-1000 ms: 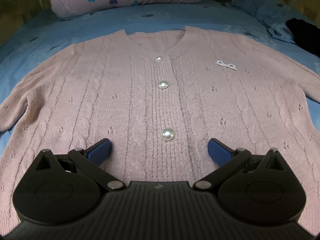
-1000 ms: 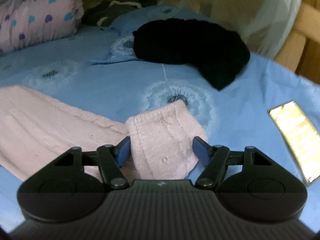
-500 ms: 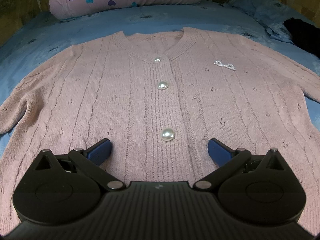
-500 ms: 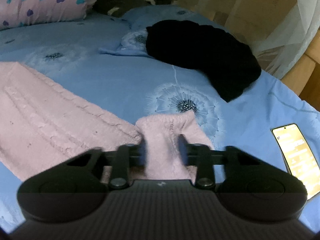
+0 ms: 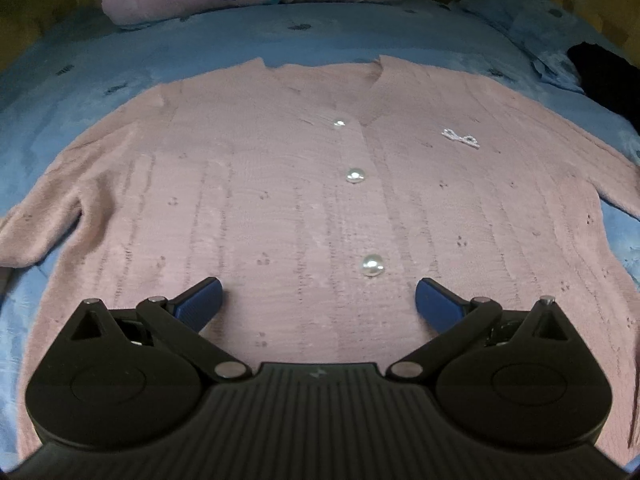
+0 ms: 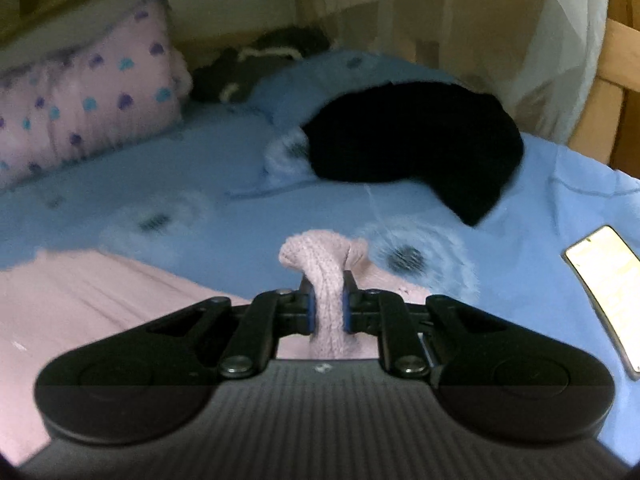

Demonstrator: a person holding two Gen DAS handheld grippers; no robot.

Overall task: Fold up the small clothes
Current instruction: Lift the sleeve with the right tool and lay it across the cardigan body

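While the right claw (image 6: 327, 310) clamps the pink knitted cardigan's (image 5: 320, 208) sleeve cuff (image 6: 320, 256) at frame centre, the left claw (image 5: 318, 300) hovers apart; lifting the sleeve high should prevent dragging across the blue bed sheet (image 6: 248, 216).

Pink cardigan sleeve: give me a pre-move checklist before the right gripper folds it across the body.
1. Right gripper shut on the sleeve cuff: ok.
2. Cuff bunched evenly between the pads: cannot tell, knit is scrunched.
3. Pink cardigan body lying flat, buttons up: ok.
4. Left gripper open, holding nothing, over the hem: ok; whether it touches the knit, cannot tell.
5. Fold path free of the black garment and phone: ok, both lie apart on the blue sheet.
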